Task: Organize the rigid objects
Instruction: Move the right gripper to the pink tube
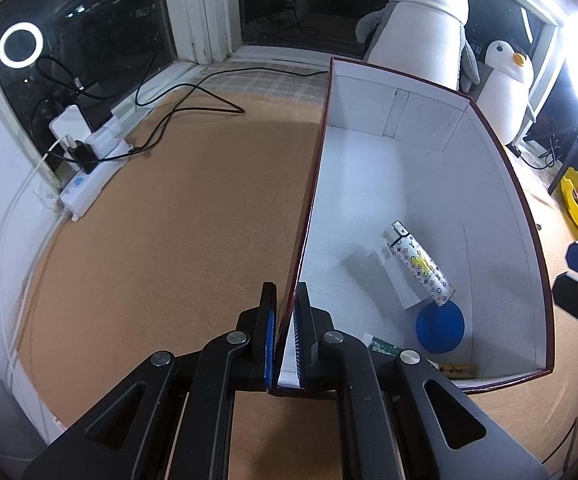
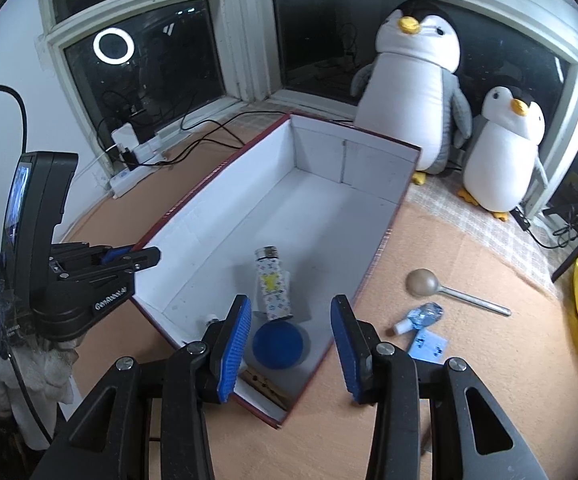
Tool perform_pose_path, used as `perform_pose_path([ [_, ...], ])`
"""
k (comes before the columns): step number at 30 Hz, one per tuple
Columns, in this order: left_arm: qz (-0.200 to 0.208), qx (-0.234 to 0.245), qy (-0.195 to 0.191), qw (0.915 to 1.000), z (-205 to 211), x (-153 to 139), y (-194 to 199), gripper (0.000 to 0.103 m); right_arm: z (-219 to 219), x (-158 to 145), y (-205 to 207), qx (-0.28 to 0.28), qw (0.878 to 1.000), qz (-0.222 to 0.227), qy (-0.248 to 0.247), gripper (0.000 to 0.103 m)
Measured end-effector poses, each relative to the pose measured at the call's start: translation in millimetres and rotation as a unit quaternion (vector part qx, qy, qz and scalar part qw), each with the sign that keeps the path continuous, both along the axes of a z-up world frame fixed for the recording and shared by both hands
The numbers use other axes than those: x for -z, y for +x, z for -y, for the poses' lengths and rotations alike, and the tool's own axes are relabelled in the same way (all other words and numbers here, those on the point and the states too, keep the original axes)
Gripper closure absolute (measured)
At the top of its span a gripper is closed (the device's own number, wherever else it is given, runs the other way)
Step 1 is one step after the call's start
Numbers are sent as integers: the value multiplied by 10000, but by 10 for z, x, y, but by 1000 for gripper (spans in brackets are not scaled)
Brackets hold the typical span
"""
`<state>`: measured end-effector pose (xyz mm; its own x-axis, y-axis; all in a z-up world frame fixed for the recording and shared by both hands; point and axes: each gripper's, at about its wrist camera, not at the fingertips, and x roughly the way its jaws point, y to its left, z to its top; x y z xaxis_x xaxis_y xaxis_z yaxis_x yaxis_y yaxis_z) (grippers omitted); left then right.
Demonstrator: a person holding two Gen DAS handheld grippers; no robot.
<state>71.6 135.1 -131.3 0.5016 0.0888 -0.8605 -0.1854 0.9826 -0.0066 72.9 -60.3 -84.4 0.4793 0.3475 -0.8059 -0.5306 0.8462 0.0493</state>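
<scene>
Nearest, left gripper [image 1: 285,320] clamping tight on the box [image 1: 501,184] wall. Right gripper [image 2: 289,336] hovering over box, jaws partly apart, gripping nothing. Inside: patterned lighter [image 2: 271,286], blue disc [image 2: 277,346] at its six o'clock. Spoon [image 2: 449,290] lying at box's three o'clock.

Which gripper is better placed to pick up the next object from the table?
Right. The right gripper is open and empty, near the spoon lying outside the box. The left gripper is shut on the box wall.
</scene>
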Motion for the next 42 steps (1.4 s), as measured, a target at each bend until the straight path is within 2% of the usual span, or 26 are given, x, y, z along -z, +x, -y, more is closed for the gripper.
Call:
perform_pose_path([
  [7, -64, -11, 60, 10000, 17, 9, 37, 96, 290, -19, 56, 323, 9994, -9, 85, 65],
  [15, -135, -31, 103, 9999, 41, 21, 60, 96, 846, 41, 160, 924, 9954, -143, 225, 62],
  [26, -232, -60, 143, 9996, 62, 46, 90, 95, 1655, 524, 344, 1848, 9799, -744, 150, 62],
  [35, -258, -80, 151, 9995, 71, 52, 96, 94, 1777, 865, 352, 1937, 9733, -1219, 195, 62],
  [42, -249, -105, 137, 9995, 64, 55, 89, 94, 1754, 1025, 344, 1877, 9727, -1363, 62, 62],
])
